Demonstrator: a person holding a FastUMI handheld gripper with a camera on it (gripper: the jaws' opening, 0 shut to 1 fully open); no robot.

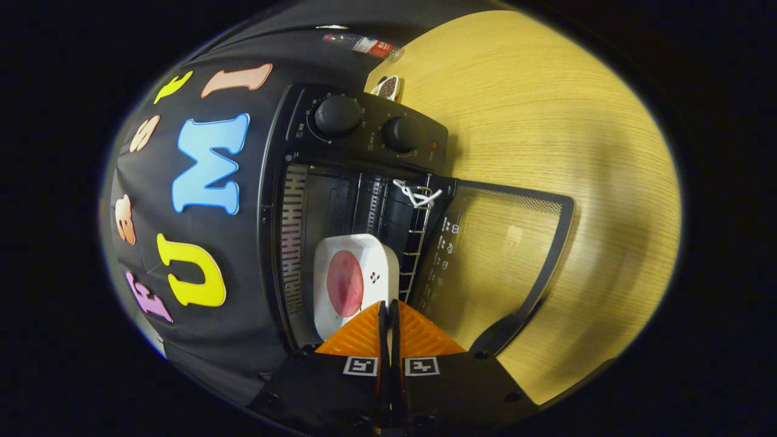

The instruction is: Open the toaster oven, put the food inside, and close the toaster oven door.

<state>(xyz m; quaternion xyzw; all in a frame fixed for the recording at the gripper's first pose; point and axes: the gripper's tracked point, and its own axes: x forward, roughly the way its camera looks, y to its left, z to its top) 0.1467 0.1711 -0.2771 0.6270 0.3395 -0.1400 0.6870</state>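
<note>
Fingers point(388, 312) pressed together on white plate point(355, 282) rim, plate's long axis into open toaster oven point(364, 200)

A wooden table point(546, 109) with a pale, fine grain carries the scene, and its bare surface spreads wide on one side. Near the far edge of the table, close to the black cloth wall point(243, 315), lies a small oval object point(386, 87) with a dark speckled face. Beyond it, a plastic bottle point(362, 44) lies on its side against the cloth.
</note>
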